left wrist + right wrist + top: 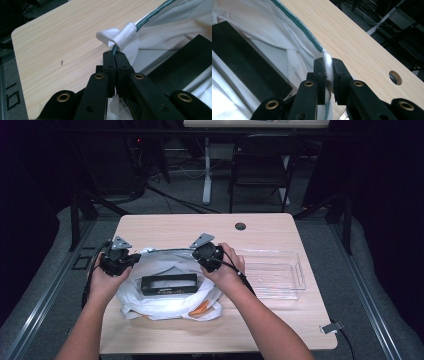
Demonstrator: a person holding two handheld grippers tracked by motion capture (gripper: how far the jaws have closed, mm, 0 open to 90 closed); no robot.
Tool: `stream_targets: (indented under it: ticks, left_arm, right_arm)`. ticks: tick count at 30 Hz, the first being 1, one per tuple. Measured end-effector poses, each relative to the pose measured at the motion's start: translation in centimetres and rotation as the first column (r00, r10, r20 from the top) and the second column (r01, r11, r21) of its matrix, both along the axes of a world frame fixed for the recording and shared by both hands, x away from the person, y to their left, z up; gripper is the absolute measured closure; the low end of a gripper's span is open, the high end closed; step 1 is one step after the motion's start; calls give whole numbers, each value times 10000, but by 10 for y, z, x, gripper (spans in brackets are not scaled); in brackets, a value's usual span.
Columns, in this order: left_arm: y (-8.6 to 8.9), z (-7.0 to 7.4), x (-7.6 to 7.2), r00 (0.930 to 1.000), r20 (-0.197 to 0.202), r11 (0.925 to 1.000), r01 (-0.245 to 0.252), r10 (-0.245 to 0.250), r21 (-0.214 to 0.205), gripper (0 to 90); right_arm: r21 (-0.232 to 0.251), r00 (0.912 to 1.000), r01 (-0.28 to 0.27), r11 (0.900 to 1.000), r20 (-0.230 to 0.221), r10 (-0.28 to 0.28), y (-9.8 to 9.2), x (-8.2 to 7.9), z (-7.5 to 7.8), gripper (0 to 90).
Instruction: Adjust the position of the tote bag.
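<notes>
Both grippers, left (pixel 115 54) and right (pixel 328 60), are clamping shut on the soft, light bag's (pixel 165 307) green-edged rim (pixel 297 23), gripping best at its hem.

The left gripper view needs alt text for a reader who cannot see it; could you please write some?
The left gripper's black jaws are shut on the green-trimmed edge of a white bag, just below a white fabric loop on that edge. A black box lies on the bag to the right, and a light wooden table spreads to the left.
</notes>
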State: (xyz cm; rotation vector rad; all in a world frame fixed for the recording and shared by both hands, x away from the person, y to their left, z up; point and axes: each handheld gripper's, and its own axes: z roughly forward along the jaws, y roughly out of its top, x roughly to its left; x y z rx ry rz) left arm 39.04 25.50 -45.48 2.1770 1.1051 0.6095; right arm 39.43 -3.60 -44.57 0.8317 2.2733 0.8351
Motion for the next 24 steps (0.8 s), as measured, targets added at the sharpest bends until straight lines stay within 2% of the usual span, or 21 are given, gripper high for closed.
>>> stream_targets:
  ticks: [2,6,12,24]
  left_arm:
    - [1,-1,1,10000,23,9999,-56,56,-135,885]
    - [2,-1,4,9998,-211,9994,-47,40,-329,885]
    - [-2,0,9,9997,-235,10000,-72,71,-37,886]
    - [-7,-3,21,9981,-591,9998,-154,160,99,885]
  right_arm:
    - [26,10000,18,10000,0,-18,1,2,0,828]
    - [14,9999,71,10000,-89,-71,1,5,0,828]
    - [-94,9996,202,9998,-176,-204,1,10,-3,828]
    - [-148,9982,434,9989,-414,-440,1,21,-9,828]
